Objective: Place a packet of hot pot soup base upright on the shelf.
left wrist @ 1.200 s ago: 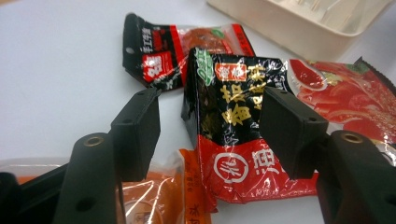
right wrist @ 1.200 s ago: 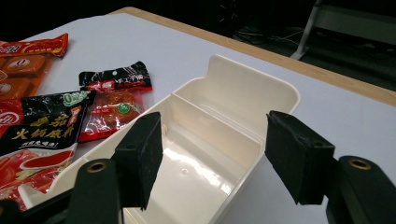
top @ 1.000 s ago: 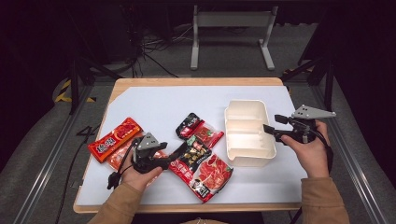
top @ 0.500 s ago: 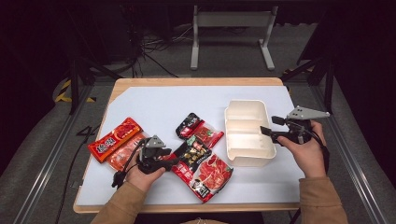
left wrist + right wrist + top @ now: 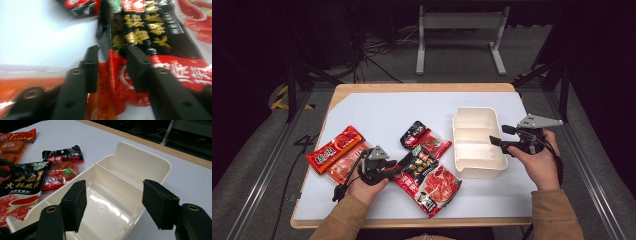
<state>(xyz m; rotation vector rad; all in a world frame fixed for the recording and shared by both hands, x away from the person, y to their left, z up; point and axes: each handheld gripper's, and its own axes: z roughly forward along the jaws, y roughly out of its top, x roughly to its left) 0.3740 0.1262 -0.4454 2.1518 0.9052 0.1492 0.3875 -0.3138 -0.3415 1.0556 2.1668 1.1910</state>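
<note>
- A wooden table is covered by a white mat, on which everything else is laid out.
- A cream plastic tray with an inner divider is seen on the right half of the mat; in the right gripper view its long compartments are shown bare.
- A large red-and-black sauce packet is lying flat near the front edge, just left of the tray, with its left end raised into the left gripper.
- An orange snack packet is placed at the far left, with a paler orange packet tucked partly beneath it.
- A smaller black-and-red packet is set between the orange pair and the tray, touching the top of the large packet.
- The left gripper is held low over the mat; its jaws have just been closing, and in the left gripper view a fold of the sauce packet's red edge is caught between the pads, pinched upright.
- The right gripper is held at the tray's right rim, its jaws spread wide; in the right gripper view the tray's near corner is seen between the pads, neither pad being pressed against it.
</note>
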